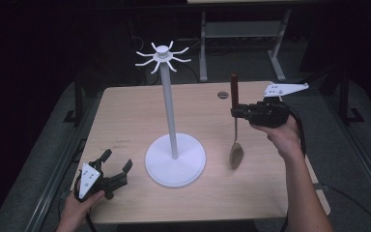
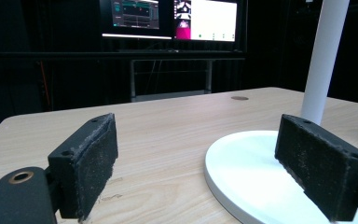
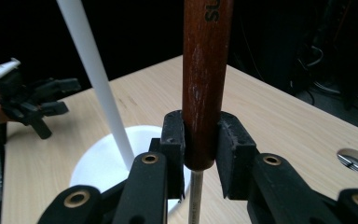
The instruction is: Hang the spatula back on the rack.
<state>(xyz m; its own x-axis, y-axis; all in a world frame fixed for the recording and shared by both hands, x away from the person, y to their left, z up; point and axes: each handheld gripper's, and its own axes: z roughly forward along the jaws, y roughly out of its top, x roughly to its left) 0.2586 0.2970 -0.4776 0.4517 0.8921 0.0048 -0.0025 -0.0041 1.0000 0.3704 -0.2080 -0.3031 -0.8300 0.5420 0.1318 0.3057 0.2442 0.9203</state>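
Observation:
A white stand [image 1: 172, 111] with a round base [image 1: 160, 170] and a ring of hooks on top [image 1: 163, 56] rises from the middle of the table. To its right, my right gripper [image 1: 235, 112] is shut on the brown wooden handle [image 1: 234, 88] of a spoon that hangs upright above the table, bowl [image 1: 236, 154] down. In the right gripper view the pads [image 3: 173, 140] clamp the handle [image 3: 205, 79] near its lower end. My left gripper [image 1: 117, 166] rests open at the table's front left, its pads [image 2: 86, 163] apart, the base [image 2: 249, 177] just beyond them.
The wooden table [image 1: 125, 116] has a cable hole [image 1: 222, 95] at the back right. Monitors [image 2: 170, 18] glow beyond the far edge in the left gripper view. A metal desk frame [image 1: 241, 43] stands behind the table.

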